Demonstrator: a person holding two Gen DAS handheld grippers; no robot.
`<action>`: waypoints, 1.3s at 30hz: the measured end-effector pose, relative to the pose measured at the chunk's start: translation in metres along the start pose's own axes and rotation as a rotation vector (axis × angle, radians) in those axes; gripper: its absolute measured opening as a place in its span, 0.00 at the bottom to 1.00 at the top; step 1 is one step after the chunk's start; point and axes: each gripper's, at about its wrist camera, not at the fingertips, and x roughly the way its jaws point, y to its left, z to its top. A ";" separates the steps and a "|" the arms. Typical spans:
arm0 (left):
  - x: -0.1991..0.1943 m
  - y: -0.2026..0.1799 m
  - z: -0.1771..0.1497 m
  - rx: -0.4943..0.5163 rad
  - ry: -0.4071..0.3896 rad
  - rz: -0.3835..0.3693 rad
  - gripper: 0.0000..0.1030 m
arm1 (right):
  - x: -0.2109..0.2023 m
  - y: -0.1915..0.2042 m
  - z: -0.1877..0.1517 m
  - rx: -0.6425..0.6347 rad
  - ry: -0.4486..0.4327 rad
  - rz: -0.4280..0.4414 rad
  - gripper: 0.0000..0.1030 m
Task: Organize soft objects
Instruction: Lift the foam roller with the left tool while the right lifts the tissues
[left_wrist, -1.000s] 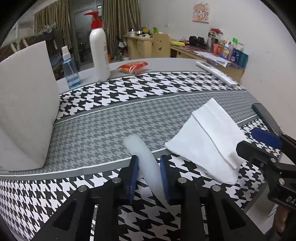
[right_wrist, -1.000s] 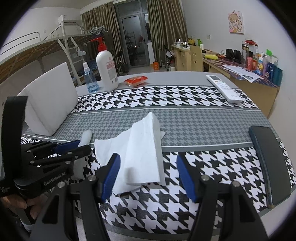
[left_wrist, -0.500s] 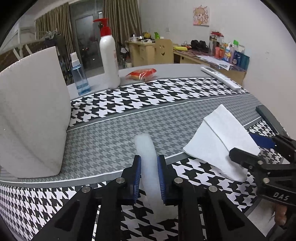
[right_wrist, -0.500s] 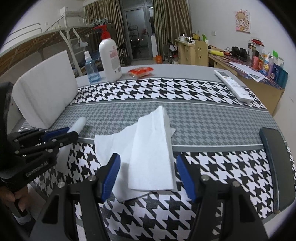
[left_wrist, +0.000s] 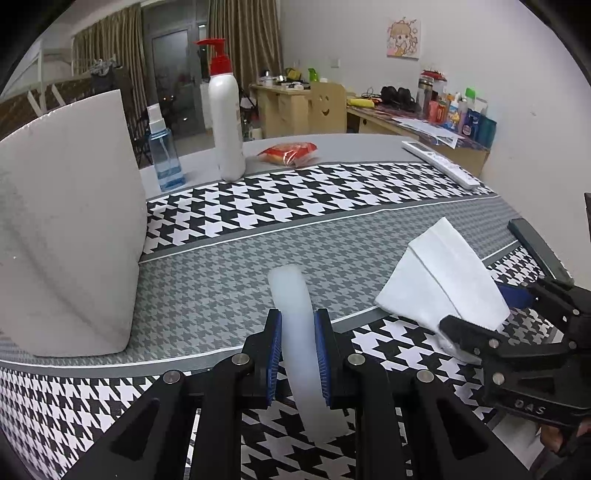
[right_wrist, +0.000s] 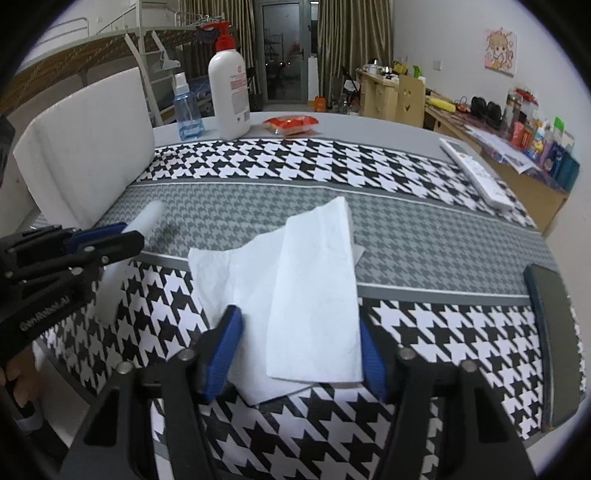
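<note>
The white foam strip (left_wrist: 295, 325) lies near the tabletop's (left_wrist: 229, 280) near edge, long axis running near-to-far, pinched by the left claw (left_wrist: 298, 354). The folded tissue (right_wrist: 314, 288) lies right of it; the right claw (right_wrist: 301, 350), half-open, jaws just narrowing, straddles it. Best to centre the fold before squeezing.

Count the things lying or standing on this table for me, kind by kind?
Soft white things: 3 (foam block, foam stick, tissue)
Bottles: 2 (pump bottle, spray bottle)
Red packet: 1
Remote control: 1
Dark phone: 1
Total: 8
</note>
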 end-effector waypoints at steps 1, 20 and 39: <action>-0.001 0.002 0.000 0.001 -0.001 -0.002 0.19 | 0.000 0.002 0.000 -0.006 -0.001 -0.007 0.52; -0.028 0.025 0.009 0.038 -0.083 -0.041 0.19 | -0.033 0.015 0.013 0.042 -0.107 0.001 0.08; -0.054 0.042 0.019 0.041 -0.176 -0.026 0.19 | -0.055 0.029 0.034 0.046 -0.195 0.010 0.08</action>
